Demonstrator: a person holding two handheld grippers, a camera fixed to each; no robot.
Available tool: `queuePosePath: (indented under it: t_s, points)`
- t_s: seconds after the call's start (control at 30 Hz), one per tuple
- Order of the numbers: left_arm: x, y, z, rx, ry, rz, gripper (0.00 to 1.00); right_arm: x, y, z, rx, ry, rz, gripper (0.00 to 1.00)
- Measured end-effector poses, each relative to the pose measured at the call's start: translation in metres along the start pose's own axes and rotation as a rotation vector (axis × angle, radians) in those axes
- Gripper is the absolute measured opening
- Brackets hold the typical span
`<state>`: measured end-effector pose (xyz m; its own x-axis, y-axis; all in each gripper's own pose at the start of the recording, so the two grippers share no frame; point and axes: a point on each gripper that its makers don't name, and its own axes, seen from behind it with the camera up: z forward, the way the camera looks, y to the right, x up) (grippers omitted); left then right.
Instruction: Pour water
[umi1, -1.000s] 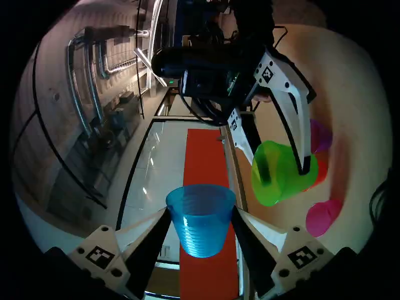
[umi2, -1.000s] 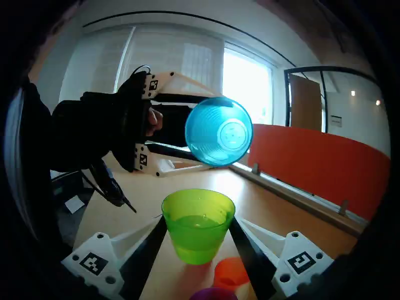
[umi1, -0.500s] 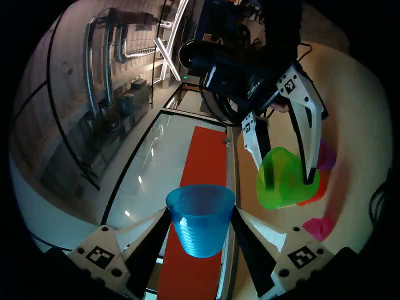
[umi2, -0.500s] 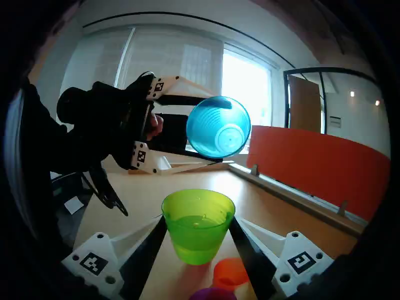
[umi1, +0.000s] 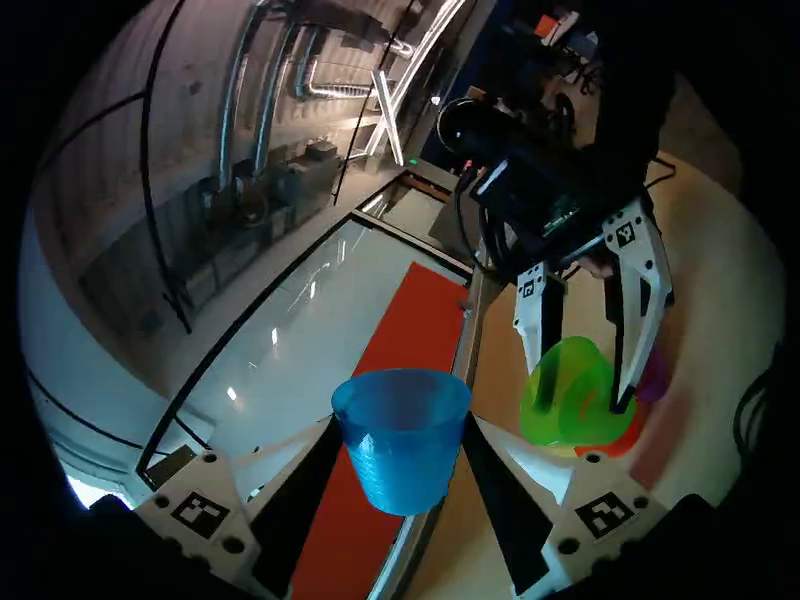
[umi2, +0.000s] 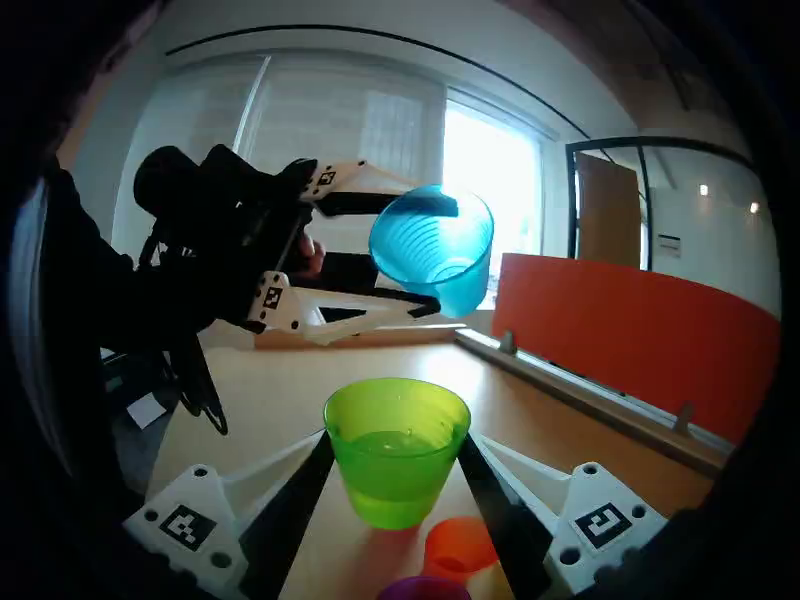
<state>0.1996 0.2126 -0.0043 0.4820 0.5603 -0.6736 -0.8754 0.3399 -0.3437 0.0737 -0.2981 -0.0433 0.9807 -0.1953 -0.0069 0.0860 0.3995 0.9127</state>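
We have the left gripper (umi1: 400, 432) closed on a translucent blue plastic cup (umi1: 402, 458), a finger pressing each side. The right gripper (umi2: 396, 440) is clamped the same way on a green plastic cup (umi2: 398, 415) that holds water (umi2: 390, 478) in its lower part. In the right gripper view the blue cup hangs tilted above and beyond the green one, well apart from it, over the wooden counter (umi2: 285, 385). We cannot tell whether any water is left in the blue cup.

The main risk, as we judge it, is a spill. If either cup is tipped while the two rims are this far out of line, the water would land on the counter or in the orange cup (umi2: 455, 542) and purple cup (umi1: 655, 375) lying close by. Both cups look thin and tapered, so a hard squeeze could buckle one and a loose grip could let it slide down. Bringing them together carelessly could also knock finger against finger.

We read no brand or label. Each gripper carries square black-and-white markers (umi2: 188, 527), and a small wall sign (umi2: 672, 242) is too far off to read.
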Motion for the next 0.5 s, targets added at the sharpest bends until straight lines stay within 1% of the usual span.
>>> queuePosePath:
  t_s: [0.1, 0.3, 0.37, 0.5]
  points:
    - [-0.0001, -0.0035, -0.0016, 0.007, 0.005, -0.048, 0.83, 0.0002, 0.0004, -0.0004, -0.001, 0.000, -0.001, 0.88]
    - [0.0009, -0.0051, -0.0058, 0.005, 0.012, -0.140, 0.83, 0.0023, 0.0003, 0.0006, -0.001, 0.005, -0.001, 0.88]
    - [0.0044, -0.0060, -0.0071, 0.007, 0.023, -0.178, 0.83, 0.0024, -0.0004, 0.0005, 0.000, 0.005, -0.003, 0.88]
    - [0.0088, -0.0098, -0.0086, 0.009, 0.040, -0.275, 0.83, 0.0029, -0.0003, -0.0002, -0.001, 0.004, -0.004, 0.88]
